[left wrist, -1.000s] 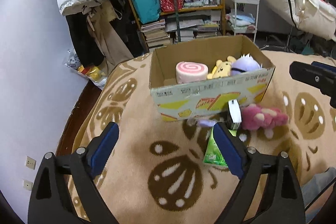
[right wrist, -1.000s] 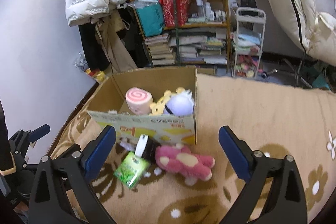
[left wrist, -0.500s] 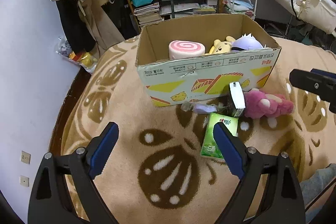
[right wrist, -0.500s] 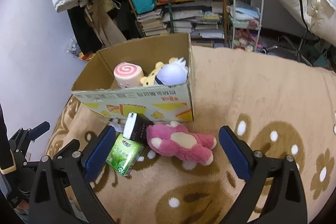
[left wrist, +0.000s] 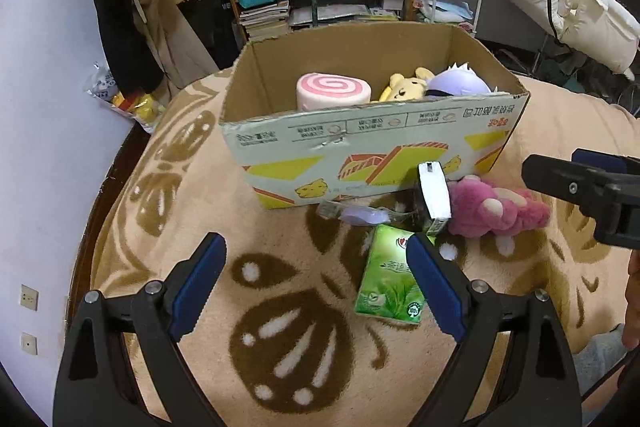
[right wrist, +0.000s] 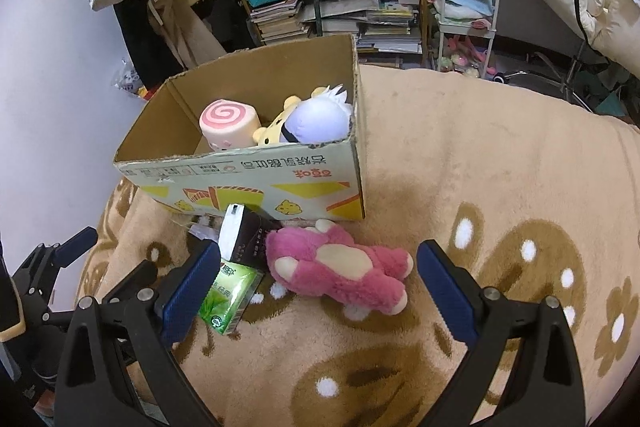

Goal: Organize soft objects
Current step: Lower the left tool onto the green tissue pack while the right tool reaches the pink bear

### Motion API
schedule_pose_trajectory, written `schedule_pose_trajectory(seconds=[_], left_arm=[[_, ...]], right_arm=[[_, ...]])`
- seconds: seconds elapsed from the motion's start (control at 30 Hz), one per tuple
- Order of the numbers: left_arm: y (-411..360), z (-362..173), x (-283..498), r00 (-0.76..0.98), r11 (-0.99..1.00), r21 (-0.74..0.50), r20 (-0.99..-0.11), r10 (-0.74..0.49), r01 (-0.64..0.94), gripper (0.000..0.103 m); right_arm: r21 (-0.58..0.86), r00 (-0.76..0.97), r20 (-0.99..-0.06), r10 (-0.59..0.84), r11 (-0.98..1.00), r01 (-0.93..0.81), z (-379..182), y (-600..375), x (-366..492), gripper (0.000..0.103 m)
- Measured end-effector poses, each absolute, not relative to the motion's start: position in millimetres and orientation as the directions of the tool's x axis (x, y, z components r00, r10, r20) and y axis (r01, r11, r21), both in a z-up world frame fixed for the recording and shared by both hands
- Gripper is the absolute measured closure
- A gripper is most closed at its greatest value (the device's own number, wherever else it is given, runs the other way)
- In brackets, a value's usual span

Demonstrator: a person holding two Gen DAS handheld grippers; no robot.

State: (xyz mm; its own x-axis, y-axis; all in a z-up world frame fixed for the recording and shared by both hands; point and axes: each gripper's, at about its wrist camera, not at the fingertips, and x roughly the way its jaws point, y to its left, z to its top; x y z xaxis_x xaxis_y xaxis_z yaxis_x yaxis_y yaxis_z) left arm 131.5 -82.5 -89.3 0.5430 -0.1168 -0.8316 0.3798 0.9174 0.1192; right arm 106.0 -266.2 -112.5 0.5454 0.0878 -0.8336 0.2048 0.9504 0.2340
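Here both the left gripper (left wrist: pixel 316 287) and right gripper (right wrist: pixel 320 285) gape wide and empty, the pink plush (right wrist: pixel 340 265) lying between the right fingers, box (right wrist: pixel 248 183) beyond.

Tan flower-patterned blanket (right wrist: pixel 500 155) under cardboard box (right wrist: pixel 256 183), pink plush (right wrist: pixel 344 267), green tissue pack (right wrist: pixel 228 295), perhaps a black carton (right wrist: pixel 244 239).

The blanket (right wrist: pixel 500 163) is fuzzy fleece, matt and soft-looking. The box (left wrist: pixel 360 151) is plain brown cardboard inside, printed and a bit scuffed outside. The pink bear (right wrist: pixel 340 267) is shaggy plush. The green tissue pack (left wrist: pixel 390 283) is shiny plastic wrap. Both grippers have matt black plastic arms, ridged blue rubbery pads (left wrist: pixel 196 287) and small metal screws.
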Motion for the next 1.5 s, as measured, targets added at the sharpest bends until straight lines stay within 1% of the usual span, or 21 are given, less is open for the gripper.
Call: schedule_pose_trajectory(seconds=[0.3,0.53,0.67,0.83,0.93,1.0,1.07,1.13,1.27,1.33,1.37,1.43,1.5], left_arm=[[-102,-111,130,0.482,0.891,0.119,-0.868,-0.121,0.438,0.013],[-114,-129,132,0.416,0.871,0.111,-0.902,-0.114,0.479,0.013],[-120,-139,131,0.385,0.857,0.11,-0.916,-0.109,0.503,0.013],[-123,-149,130,0.366,0.853,0.121,-0.927,-0.087,0.507,0.013],[-124,-157,131,0.362,0.849,0.153,-0.931,-0.049,0.507,0.013],[-123,-159,134,0.343,0.854,0.129,-0.937,-0.06,0.503,0.013],[-119,-160,137,0.329,0.862,0.104,-0.941,-0.075,0.496,0.016],[-118,-160,139,0.316,0.865,0.081,-0.944,-0.093,0.496,0.024],[-116,-164,136,0.303,0.86,0.059,-0.946,-0.114,0.507,0.032],[-118,-164,134,0.296,0.853,0.051,-0.947,-0.124,0.519,0.04],[-119,-164,133,0.293,0.85,0.047,-0.947,-0.129,0.525,0.042],[-123,-165,129,0.284,0.842,0.037,-0.949,-0.14,0.538,0.052],[-125,-166,126,0.286,0.839,0.048,-0.949,-0.131,0.542,0.052]], right_arm=[[0.194,0.494,-0.867,0.068,0.958,0.21,-134,-264,121,0.0],[0.218,0.438,-0.893,0.1,0.949,0.228,-154,-269,130,0.0],[0.21,0.426,-0.9,0.092,0.948,0.24,-161,-270,133,0.0],[0.221,0.392,-0.913,0.109,0.942,0.253,-173,-274,137,0.0],[0.231,0.363,-0.923,0.124,0.935,0.268,-183,-276,138,0.0],[0.242,0.346,-0.928,0.138,0.929,0.28,-190,-277,138,0.0],[0.248,0.351,-0.926,0.14,0.926,0.285,-191,-278,138,0.0],[0.249,0.351,-0.926,0.141,0.925,0.286,-192,-278,138,0.0],[0.241,0.329,-0.934,0.139,0.926,0.292,-199,-279,136,0.0],[0.247,0.331,-0.933,0.142,0.921,0.301,-201,-280,135,0.0],[0.243,0.327,-0.934,0.14,0.923,0.299,-200,-280,134,0.0],[0.239,0.32,-0.937,0.14,0.926,0.294,-200,-279,134,0.0],[0.24,0.301,-0.942,0.149,0.925,0.293,-205,-276,134,0.0]])
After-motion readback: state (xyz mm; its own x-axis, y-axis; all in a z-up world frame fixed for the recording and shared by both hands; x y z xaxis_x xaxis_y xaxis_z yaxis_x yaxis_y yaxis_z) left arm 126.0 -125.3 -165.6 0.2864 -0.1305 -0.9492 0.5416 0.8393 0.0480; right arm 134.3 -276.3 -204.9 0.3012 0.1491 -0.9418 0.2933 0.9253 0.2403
